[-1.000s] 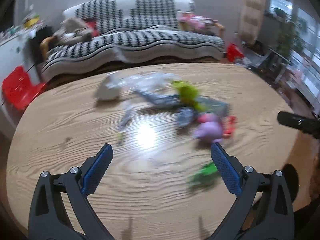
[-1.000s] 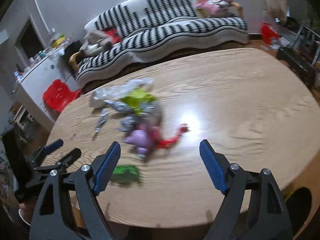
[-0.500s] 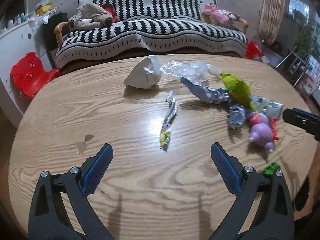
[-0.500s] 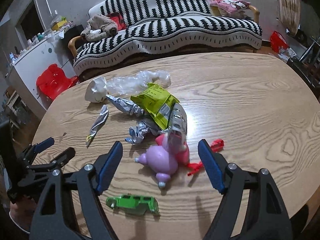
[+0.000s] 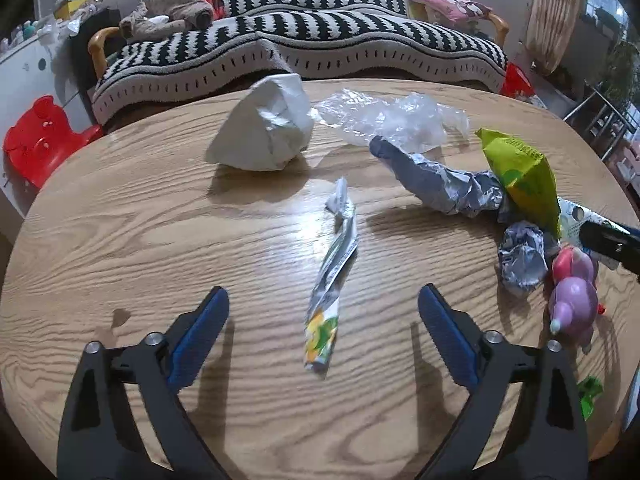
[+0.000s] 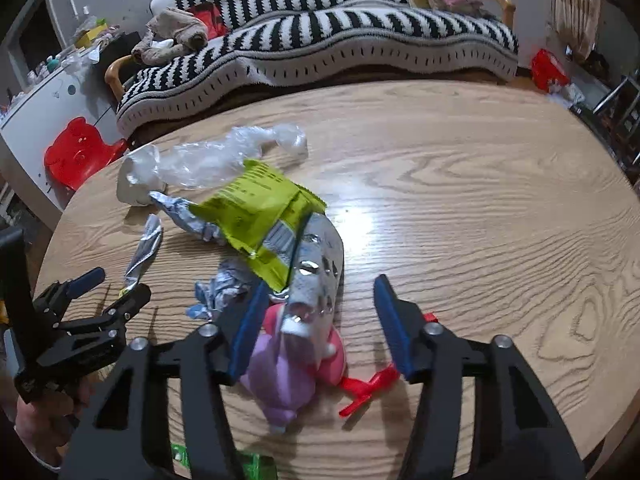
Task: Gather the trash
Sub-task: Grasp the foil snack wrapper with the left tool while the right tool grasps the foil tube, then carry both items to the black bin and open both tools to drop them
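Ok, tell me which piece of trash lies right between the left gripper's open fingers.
The long twisted wrapper with the yellow-green printed end, lying lengthwise in front of the left gripper. The white crumpled paper and silver foil wrapper lie farther off.

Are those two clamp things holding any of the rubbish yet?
No. The left gripper and right gripper are both open and hold nothing.

You had bare desk (image 6: 500, 208) to the right of the litter. The left gripper (image 5: 323, 312) straddled only the twisted wrapper (image 5: 332, 276); the right gripper (image 6: 316, 300) was crowded by the silver packet (image 6: 316, 276) and pink toy (image 6: 288, 376).
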### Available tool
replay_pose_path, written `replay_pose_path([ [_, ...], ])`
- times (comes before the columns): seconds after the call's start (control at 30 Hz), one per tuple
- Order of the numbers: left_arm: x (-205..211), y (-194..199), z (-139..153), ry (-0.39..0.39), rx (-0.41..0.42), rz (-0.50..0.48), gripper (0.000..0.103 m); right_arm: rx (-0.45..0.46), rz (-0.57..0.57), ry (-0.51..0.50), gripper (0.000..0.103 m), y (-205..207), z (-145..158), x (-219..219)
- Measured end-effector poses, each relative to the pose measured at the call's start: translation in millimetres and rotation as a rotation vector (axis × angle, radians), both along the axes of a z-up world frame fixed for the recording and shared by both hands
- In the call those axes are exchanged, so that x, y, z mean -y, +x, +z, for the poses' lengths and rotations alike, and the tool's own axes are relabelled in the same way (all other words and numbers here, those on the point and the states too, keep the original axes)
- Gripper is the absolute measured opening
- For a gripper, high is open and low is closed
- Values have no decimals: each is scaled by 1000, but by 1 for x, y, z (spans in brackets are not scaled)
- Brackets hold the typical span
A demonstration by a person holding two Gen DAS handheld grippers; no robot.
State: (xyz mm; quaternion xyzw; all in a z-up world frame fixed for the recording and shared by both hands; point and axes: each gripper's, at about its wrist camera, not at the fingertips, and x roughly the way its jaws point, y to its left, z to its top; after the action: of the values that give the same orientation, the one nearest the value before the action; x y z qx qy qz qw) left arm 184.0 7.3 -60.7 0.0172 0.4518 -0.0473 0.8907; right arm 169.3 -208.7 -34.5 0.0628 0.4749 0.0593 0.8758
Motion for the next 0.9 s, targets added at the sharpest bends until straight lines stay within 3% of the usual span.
replay_pose_path([
  [0.1,2,4,-4,3,-11,-1,69,-24,11,42,33,2,-6,3],
  [0.13,3,3,-3,19,-5,6,55,-20,16,59,24,1,-4,4],
  [0.17,4,3,-1,31,-4,12,36,-17,19,62,22,0,-2,3],
  [0.23,1,2,2,8,-26,22,13,3,22,56,20,-5,5,1],
  [0.37,-4,-5,12,-7,-20,40,5,39,17,63,18,-14,18,3],
  [0.9,22,-33,49,-7,63,-25,5,118,8,66,18,-50,48,22],
])
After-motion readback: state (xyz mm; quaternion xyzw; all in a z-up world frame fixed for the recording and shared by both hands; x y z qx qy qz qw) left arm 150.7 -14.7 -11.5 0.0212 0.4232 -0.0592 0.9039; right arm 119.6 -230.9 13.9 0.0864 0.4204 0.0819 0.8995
